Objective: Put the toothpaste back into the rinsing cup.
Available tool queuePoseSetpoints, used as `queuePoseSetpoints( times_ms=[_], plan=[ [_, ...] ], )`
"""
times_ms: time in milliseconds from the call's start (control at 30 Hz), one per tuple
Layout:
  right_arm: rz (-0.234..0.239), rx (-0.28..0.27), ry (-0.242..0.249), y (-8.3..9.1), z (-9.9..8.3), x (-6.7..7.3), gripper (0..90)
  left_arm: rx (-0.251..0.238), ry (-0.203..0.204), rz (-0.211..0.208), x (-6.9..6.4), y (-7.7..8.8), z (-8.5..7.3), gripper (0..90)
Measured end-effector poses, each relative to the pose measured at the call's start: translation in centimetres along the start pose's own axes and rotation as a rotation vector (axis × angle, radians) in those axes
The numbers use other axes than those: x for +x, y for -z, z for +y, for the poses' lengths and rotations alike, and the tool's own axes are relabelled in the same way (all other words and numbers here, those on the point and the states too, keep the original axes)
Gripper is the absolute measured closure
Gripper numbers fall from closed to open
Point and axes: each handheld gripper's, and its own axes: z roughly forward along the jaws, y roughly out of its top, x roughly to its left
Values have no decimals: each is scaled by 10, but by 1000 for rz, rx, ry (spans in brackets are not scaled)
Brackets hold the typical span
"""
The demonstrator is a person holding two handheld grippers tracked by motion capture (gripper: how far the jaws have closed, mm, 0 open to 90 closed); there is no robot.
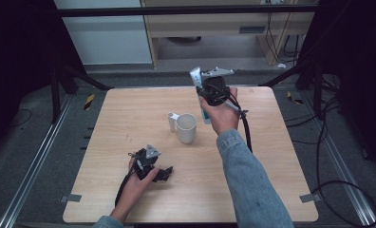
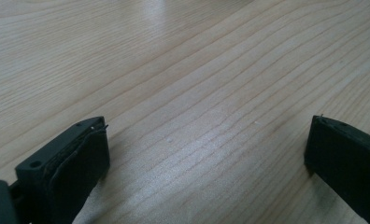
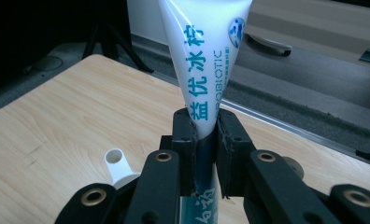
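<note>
I am holding my right tool (image 3: 205, 154) clamped on the toothpaste tube (image 3: 206, 56), lifting it above the tabletop (image 1: 129, 123) just beside the white mug (image 1: 186, 127); my left tool (image 2: 206, 163) is resting on the tabletop, jaws apart, gripping nothing.

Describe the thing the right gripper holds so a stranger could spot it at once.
Above the far side of the wooden table, beyond the white mug, the right gripper clamps a toothpaste tube. It is white with teal lettering, flattened wide at its top end.
</note>
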Motion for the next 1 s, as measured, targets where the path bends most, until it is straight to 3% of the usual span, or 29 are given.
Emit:
queuePoseSetpoints(
  times_ms=[567,1000],
  plan=[
    [-19,-113,-30,-8,9,12,791,0,-1,1,0,0,0,0],
    [-16,-140,-38,-17,8,24,791,1,-1,0,0,0,0,0]
  ],
)
